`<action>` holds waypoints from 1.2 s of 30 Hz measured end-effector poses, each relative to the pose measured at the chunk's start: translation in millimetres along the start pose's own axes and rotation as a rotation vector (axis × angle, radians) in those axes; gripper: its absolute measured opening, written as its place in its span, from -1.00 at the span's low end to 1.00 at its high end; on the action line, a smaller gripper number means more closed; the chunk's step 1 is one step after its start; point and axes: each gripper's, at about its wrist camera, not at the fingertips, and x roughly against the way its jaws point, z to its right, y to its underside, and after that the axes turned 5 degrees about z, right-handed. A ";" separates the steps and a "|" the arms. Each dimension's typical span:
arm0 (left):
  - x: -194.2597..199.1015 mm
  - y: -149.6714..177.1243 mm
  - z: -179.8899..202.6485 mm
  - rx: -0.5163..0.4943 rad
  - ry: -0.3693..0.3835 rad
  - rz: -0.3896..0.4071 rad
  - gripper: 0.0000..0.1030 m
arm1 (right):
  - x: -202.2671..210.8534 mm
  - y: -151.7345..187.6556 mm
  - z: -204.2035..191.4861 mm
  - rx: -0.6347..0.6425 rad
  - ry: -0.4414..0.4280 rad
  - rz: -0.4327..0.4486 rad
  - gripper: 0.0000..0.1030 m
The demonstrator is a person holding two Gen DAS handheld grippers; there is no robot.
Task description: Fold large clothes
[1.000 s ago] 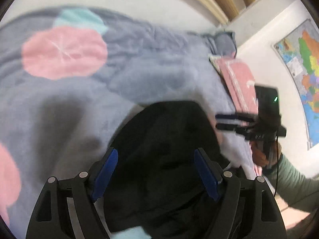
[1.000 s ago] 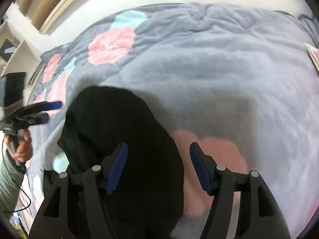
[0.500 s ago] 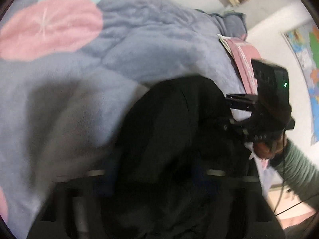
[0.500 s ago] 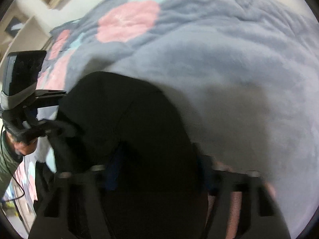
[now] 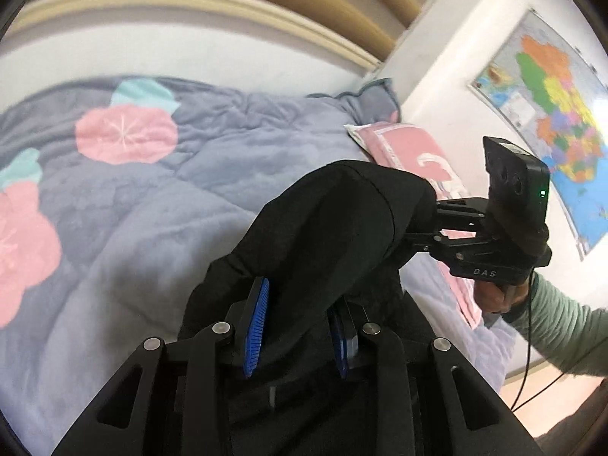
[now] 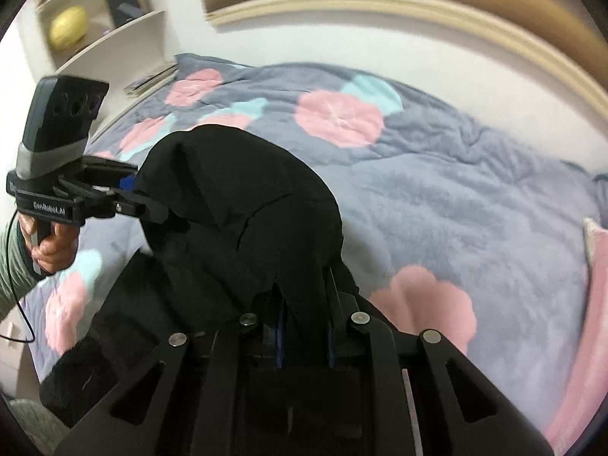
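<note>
A large black garment [image 5: 334, 228] hangs bunched between both grippers, lifted above the bed. My left gripper [image 5: 298, 323] is shut on a thick fold of it, its blue pads [image 5: 256, 323] pressed into the cloth. My right gripper [image 6: 304, 326] is shut on another fold of the same garment [image 6: 243, 197]. In the left wrist view the right gripper [image 5: 433, 224] grips the garment from the right. In the right wrist view the left gripper [image 6: 133, 193] grips it from the left. The garment's lower part drapes down, hidden behind the gripper bodies.
A grey-blue quilt [image 5: 114, 220] with pink flowers covers the bed [image 6: 475, 205]. A pink pillow [image 5: 410, 148] lies at the bed's right end. A map [image 5: 551, 114] hangs on the right wall. White shelves [image 6: 95, 26] stand at the left. A wooden headboard [image 6: 418, 11] curves behind.
Both grippers have closed on the black garment, which lay on the quilt, and have lifted it. Both cameras now tilt up toward the wall.
</note>
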 end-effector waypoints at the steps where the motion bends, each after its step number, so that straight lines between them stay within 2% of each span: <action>1: 10.8 7.9 11.8 -0.009 -0.007 0.004 -0.40 | 12.4 5.8 -13.1 0.013 0.000 0.006 -0.64; 5: 41.0 35.7 47.5 -0.038 -0.013 0.007 -0.40 | 50.8 31.4 -56.1 0.061 0.012 0.016 -0.64; 8: 64.1 69.1 75.1 -0.070 -0.029 -0.010 -0.41 | 78.0 59.1 -84.6 0.079 0.011 0.016 -0.64; 12: 82.4 122.9 90.7 -0.020 -0.035 -0.031 -0.40 | 92.9 100.7 -113.1 0.076 -0.015 -0.010 -0.64; 15: 74.5 171.9 84.4 0.070 -0.047 -0.086 -0.40 | 84.5 135.1 -130.5 0.060 -0.024 -0.058 -0.64; 20: 48.7 247.0 60.6 0.242 -0.101 -0.202 -0.38 | 46.6 189.1 -156.0 0.055 0.003 -0.162 -0.64; 23: 44.9 274.4 52.5 0.278 -0.140 -0.278 -0.38 | 31.1 208.8 -161.0 0.038 0.030 -0.207 -0.58; 26: 63.2 279.4 52.5 0.282 -0.167 -0.282 -0.38 | 33.7 213.1 -157.2 0.016 0.049 -0.217 -0.57; 29: 88.7 261.1 55.8 0.254 -0.187 -0.237 -0.38 | 47.6 213.2 -150.5 -0.025 0.053 -0.221 -0.44; 33: 110.1 201.0 66.6 0.165 -0.193 -0.119 -0.37 | 73.9 215.5 -144.7 -0.056 0.075 -0.216 -0.41; 34: 112.0 180.5 71.2 0.144 -0.179 -0.079 -0.33 | 82.1 215.6 -141.8 -0.064 0.083 -0.211 -0.41; 36: 109.0 148.3 77.1 0.125 -0.145 -0.017 -0.11 | 100.5 214.2 -138.6 -0.089 0.094 -0.194 -0.40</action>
